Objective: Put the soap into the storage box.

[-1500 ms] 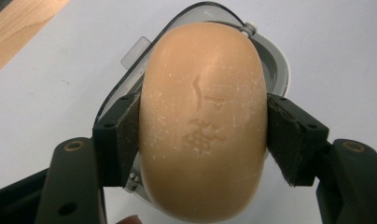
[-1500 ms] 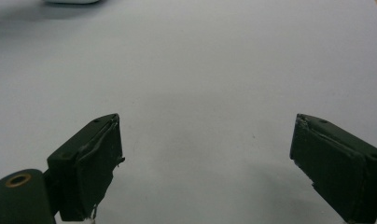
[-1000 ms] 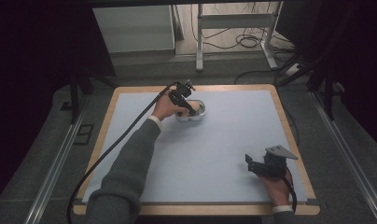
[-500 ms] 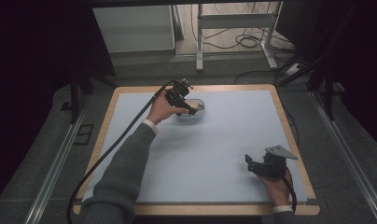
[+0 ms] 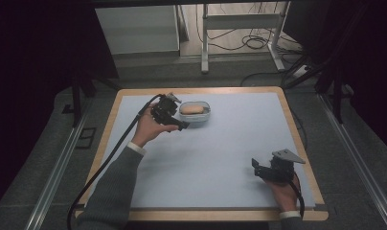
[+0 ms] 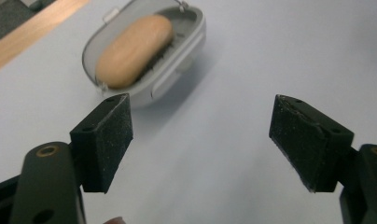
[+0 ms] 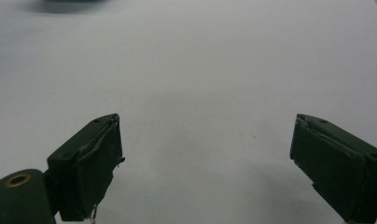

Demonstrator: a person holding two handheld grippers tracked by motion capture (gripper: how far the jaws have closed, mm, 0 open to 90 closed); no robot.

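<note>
A tan oval bar of soap (image 5: 192,109) lies in a grey oval dish (image 5: 204,120) at the back of the pale blue mat. In the left gripper view the soap (image 6: 133,50) and its dish (image 6: 186,42) sit beyond the left jaw. My left gripper (image 5: 181,123) hovers just left of the dish. Its jaws have just been opening and now stand wide apart (image 6: 203,121) with nothing between them. My right gripper (image 5: 255,166) rests at the front right of the mat, open (image 7: 205,135) over bare mat.
The mat (image 5: 220,153) covers a wooden board (image 5: 297,139) with a raised rim. A black cable (image 5: 110,153) trails from the left gripper off the front left. Beyond the table are a dark floor, a metal frame and loose cables.
The left gripper has drawn back from over the dish toward the left and front, with its jaws now open. The soap now shows uncovered in the dish. The right gripper has kept still.
</note>
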